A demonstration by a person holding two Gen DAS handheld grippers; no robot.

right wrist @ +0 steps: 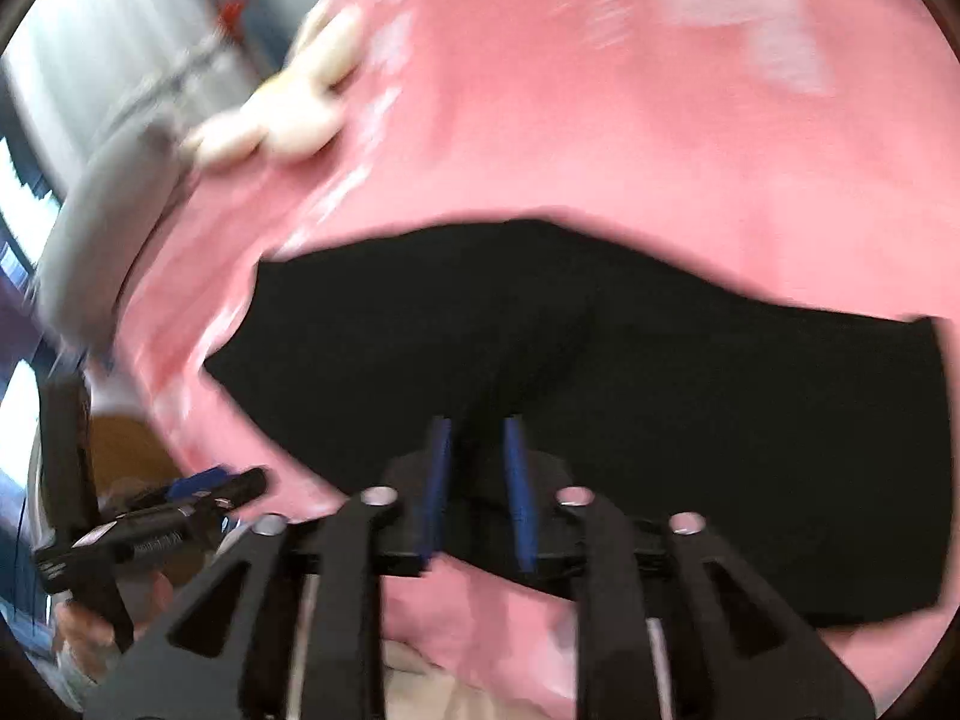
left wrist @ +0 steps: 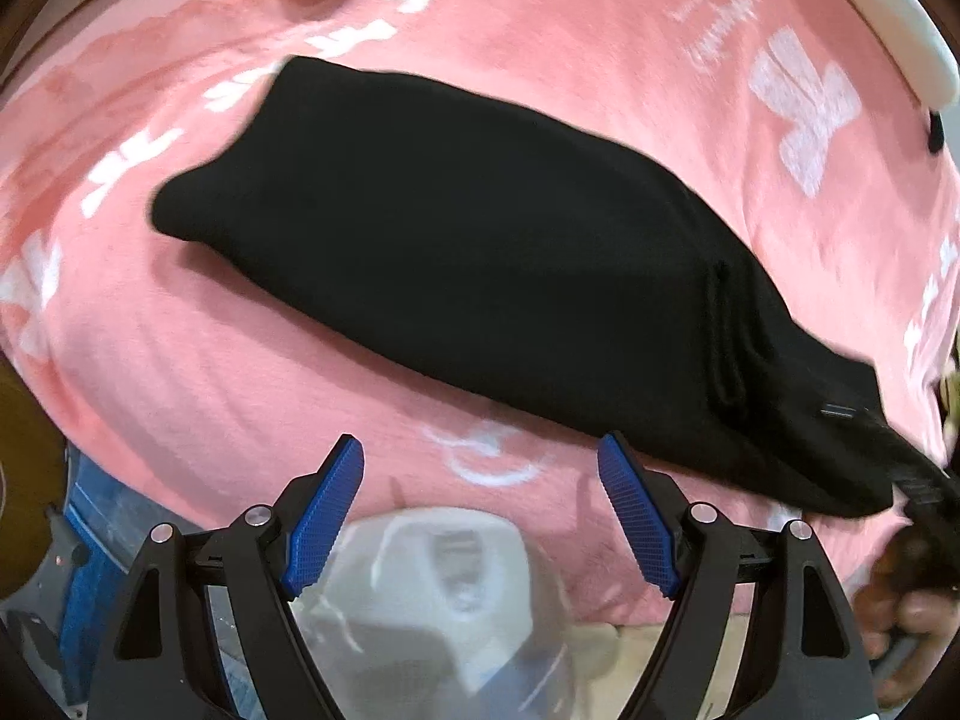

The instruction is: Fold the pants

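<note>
Two grippers over long black fabric pants on pink printed blanket: left gripper wide apart, empty; right gripper seemingly clamped on pants edge.

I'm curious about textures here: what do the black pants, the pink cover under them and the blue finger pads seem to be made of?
Black pants: soft matte knit, probably cotton jersey; no sheen, limp folds.
Pink cover: fleecy-looking fabric with white printed marks; fine ripples.
Blue pads on the left gripper: likely ribbed rubber or plastic; a fine grid texture shows.
</note>
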